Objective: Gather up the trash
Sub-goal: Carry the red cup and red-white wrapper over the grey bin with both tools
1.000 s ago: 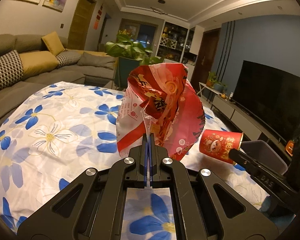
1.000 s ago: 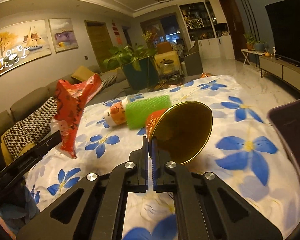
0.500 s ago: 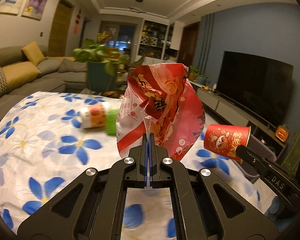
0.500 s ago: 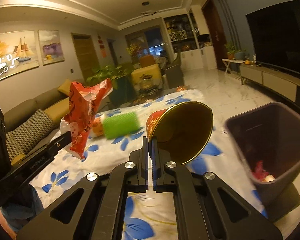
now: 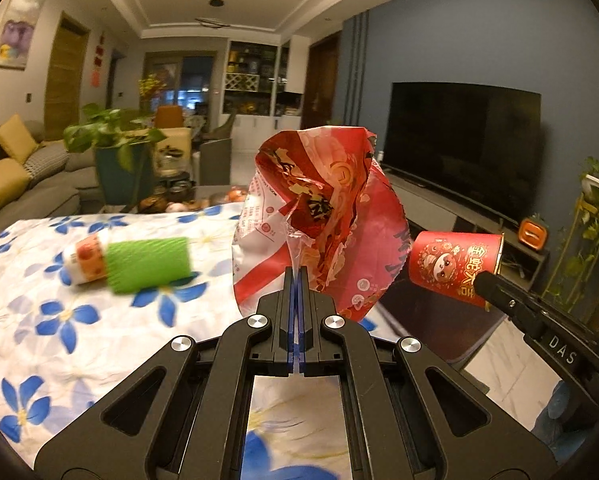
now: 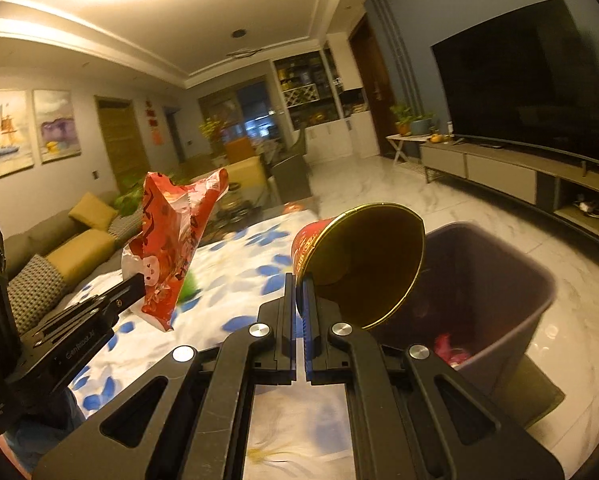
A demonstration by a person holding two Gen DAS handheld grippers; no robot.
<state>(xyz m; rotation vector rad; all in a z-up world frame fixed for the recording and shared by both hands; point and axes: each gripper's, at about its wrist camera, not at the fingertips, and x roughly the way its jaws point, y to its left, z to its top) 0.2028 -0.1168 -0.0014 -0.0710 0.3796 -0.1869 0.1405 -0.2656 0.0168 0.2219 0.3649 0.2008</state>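
Crumpled red wrapper, red cup tipped sideways, both aloft

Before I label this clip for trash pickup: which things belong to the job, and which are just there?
Job:
- wrapper, held by left gripper
- cup, held by right gripper
- bin
- bottle, lying on the table

Just there:
- TV
- sofa
- plant

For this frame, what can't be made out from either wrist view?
- Bin contents: right wrist view, mostly hidden by the red paper cup and the bin's dark wall; only pink scraps show.
- Bin in left wrist view: almost wholly behind the red snack bag.
- Green-sleeved bottle: motion-blurred, label unreadable.
- Table edges: cut off by both grippers' bodies.
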